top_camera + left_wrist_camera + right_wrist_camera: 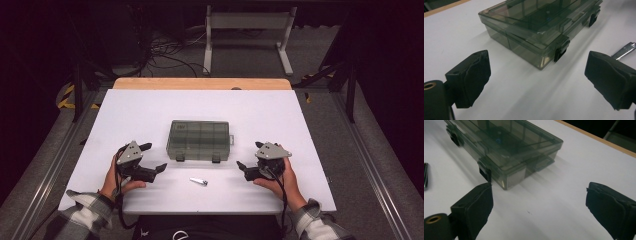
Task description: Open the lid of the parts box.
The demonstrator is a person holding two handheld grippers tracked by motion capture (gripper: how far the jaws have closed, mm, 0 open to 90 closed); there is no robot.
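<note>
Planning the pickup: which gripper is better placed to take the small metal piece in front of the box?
Hard to call; slight edge left. The metal piece lies roughly midway, a bit nearer the left gripper, whose open jaws point toward it. The right gripper, also open, sits about level with it near the closed box.

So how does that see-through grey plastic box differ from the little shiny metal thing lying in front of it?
The smoky translucent plastic compartment box is far larger than the small silvery metal piece. The box is a flat rectangle with dividers inside and two dark latches on its near edge; the metal piece is slim and narrow. The box is see-through, the metal piece opaque and shiny. Both lie flat on the white table, untouched, between the two open grippers.
</note>
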